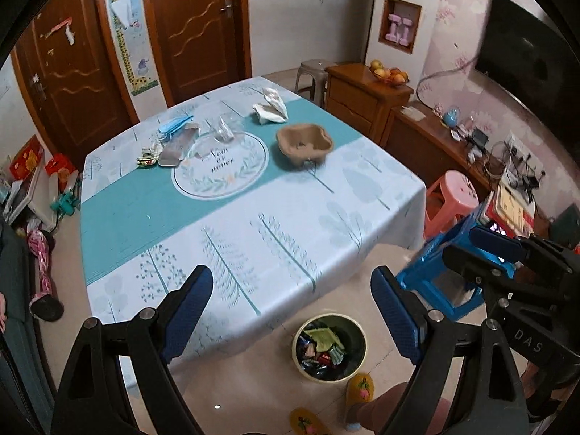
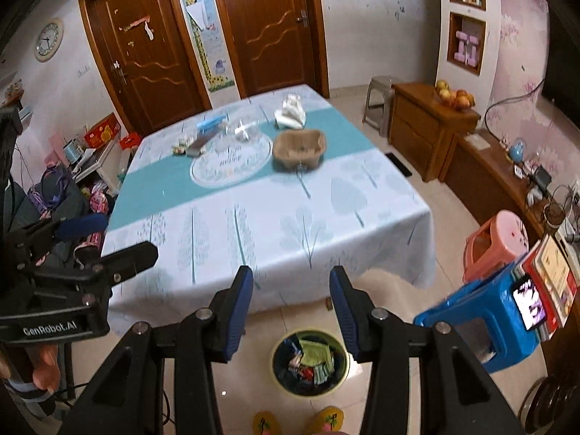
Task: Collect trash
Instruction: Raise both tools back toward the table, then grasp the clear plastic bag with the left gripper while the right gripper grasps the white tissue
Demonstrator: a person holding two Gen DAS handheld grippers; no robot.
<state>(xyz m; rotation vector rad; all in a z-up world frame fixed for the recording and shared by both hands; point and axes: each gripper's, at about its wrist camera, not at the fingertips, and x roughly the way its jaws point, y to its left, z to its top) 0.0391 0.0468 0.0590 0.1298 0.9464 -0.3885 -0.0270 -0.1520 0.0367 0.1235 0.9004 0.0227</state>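
Both claws, the left claw (image 1: 291, 308) and the right claw (image 2: 291, 308), stood open and empty above the floor bin (image 1: 328, 348). Farther off on the worktop (image 1: 253, 224) lay light trash: a stiff pulp tray (image 1: 304, 145), best pinched by its rim, and beyond it crumpled wrappers (image 1: 270, 108), soft enough to pinch anywhere.

Soft, even indoor light; slight motion blur throughout; strong fisheye bending; dark vignetted corners.

We are in a home's living-dining room. A square table under a pale blue tree-print tablecloth (image 2: 275, 217) fills the middle, before two brown panelled wooden doors (image 2: 268, 29). A wooden cabinet (image 2: 427, 134) carries a fruit bowl (image 2: 455, 99) at its far edge, beside plastic stools (image 2: 496, 246).
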